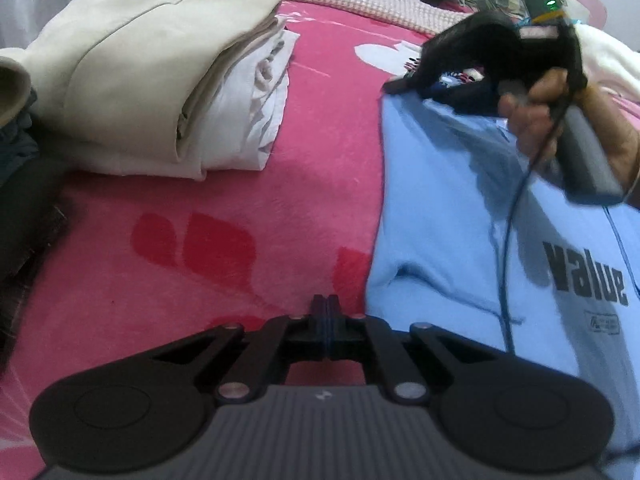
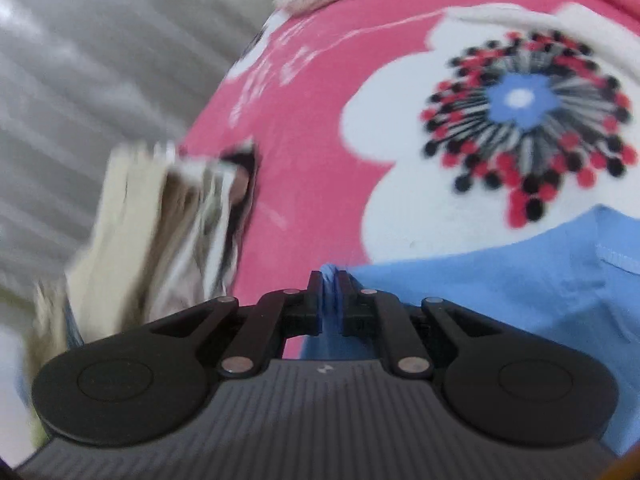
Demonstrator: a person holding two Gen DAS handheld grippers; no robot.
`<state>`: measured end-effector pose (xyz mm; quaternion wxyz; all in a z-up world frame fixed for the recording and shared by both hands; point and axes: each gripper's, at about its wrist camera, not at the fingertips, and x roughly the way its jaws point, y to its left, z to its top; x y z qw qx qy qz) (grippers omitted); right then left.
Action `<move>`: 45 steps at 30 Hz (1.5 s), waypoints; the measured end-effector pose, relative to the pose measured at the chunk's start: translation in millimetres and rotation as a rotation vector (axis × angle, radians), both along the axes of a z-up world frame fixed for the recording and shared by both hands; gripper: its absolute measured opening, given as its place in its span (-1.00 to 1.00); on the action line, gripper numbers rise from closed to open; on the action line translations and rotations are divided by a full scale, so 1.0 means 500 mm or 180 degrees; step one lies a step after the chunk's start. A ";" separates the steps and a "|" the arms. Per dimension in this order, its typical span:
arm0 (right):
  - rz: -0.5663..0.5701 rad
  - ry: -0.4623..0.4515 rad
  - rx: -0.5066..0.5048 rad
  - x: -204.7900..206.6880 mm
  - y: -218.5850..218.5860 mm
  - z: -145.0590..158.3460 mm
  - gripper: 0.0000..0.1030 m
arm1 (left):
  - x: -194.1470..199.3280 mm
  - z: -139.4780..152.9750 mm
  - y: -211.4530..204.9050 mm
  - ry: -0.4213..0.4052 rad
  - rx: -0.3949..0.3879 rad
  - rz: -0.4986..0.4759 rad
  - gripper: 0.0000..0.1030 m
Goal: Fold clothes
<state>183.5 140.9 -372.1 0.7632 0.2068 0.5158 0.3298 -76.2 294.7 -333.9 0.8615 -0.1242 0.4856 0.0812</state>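
Closest to us in the left wrist view, our left claw (image 1: 328,304) has its jaws pressed together right at the near edge of the light blue T-shirt (image 1: 460,216). There's a thin blue line in the seam between the pads, so we think it's pinching the hem, but honestly we can't say for sure from here. In the right wrist view it's much clearer: the right claw (image 2: 330,284) is clamped on a bunched fold of that same blue fabric, which pokes up between the pads.

The shirt itself lies mostly flat on the pink flowered blanket (image 1: 240,200) of what looks like a bed, printed side up with "value" readable on the chest. A bit farther out, a hand (image 1: 560,128) grips the right tool's handle over the shirt's upper part.

Beyond that, on the left, there's a neat stack of 2 folded pieces, a cream garment (image 1: 132,68) on top of a white one (image 1: 264,112). So those look finished. At the far end we see a waffle-knit cloth (image 1: 360,0) and some patterned stuff, too blurry to tell if it's laundry waiting.

Our read: 2 items done, the blue shirt just at the grab stage with no fold made yet, and maybe more to go after it.
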 end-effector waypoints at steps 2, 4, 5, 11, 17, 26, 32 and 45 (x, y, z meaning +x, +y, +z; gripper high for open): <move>-0.0212 -0.0055 0.0077 0.003 -0.029 0.021 -0.80 | 0.000 0.000 0.002 0.0005 0.0011 0.0024 -0.97; -0.0411 -0.0153 0.0084 0.000 -0.071 0.055 -0.78 | 0.001 0.003 0.005 0.0032 0.0020 0.0029 -0.96; -0.0495 -0.0198 0.0080 -0.001 -0.092 0.072 -0.78 | 0.003 0.007 0.008 0.0042 0.0023 0.0049 -0.95; -0.0275 -0.0381 -0.0244 -0.062 -0.191 0.170 -0.78 | 0.029 0.057 0.025 -0.0223 -0.0017 0.0086 -0.78; 0.0702 -0.0512 -0.0915 -0.152 -0.138 0.135 -0.78 | 0.088 0.044 -0.034 -0.0273 0.0043 -0.0526 -0.64; 0.1187 -0.0667 -0.2207 -0.206 -0.123 0.087 -0.81 | 0.084 -0.009 -0.035 0.0043 0.0083 -0.0325 -0.63; 0.1022 -0.1060 -0.1695 -0.155 -0.091 0.143 -0.77 | 0.066 -0.009 -0.043 0.0039 0.0140 -0.0236 -0.63; 0.1115 -0.1231 -0.2162 -0.111 -0.077 0.113 -0.66 | 0.065 -0.015 -0.037 0.0052 0.0080 -0.0122 -0.63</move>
